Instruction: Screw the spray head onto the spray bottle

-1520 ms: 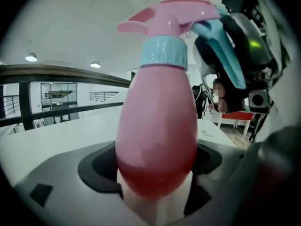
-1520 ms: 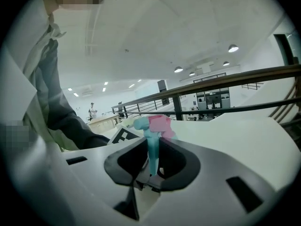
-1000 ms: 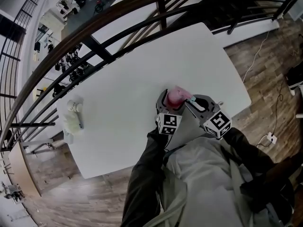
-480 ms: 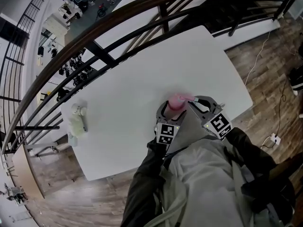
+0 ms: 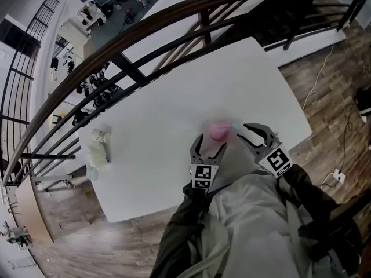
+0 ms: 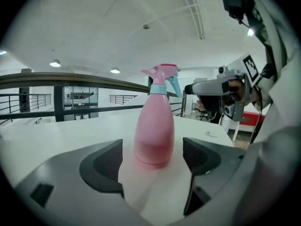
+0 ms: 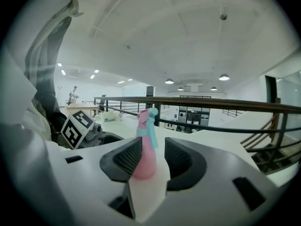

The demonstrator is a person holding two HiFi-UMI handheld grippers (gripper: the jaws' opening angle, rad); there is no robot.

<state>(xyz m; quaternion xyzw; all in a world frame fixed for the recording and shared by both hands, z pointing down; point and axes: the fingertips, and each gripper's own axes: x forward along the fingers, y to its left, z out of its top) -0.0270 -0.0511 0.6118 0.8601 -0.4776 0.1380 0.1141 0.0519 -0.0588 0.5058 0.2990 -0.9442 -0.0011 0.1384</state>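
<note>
1. Head view, count. One white table (image 5: 174,97) carries one pink bottle (image 5: 217,134), upright near the front edge. One spray head (image 5: 235,124) sits on the bottle's neck. There are two grippers. The left gripper (image 5: 210,146) straddles the bottle from the near side. The right gripper (image 5: 251,133) is just beside the bottle, its tips near the teal trigger. Each gripper carries one marker cube (image 5: 202,176).
2. Head view, surroundings. One pale bundle (image 5: 97,148) lies well apart at the table's left end — too small to identify. A dark railing (image 5: 128,68) runs behind the table, and a wooden floor (image 5: 336,97) lies to the right. The person's sleeves (image 5: 185,213) cover the gripper handles.
3. Left gripper view. The two fingers (image 6: 101,166) are spread wide. The bottle stands between them, past the pads, with a gap on each side — nothing is gripped. The right gripper shows side-on behind the spray head.
4. Right gripper view. The two fingers (image 7: 124,161) are opening. The bottle shows in the gap between them, and neither pad presses on it. The left finger cuts off the bottle's lower left edge.
5. No view shows how far the spray head is threaded on.
</note>
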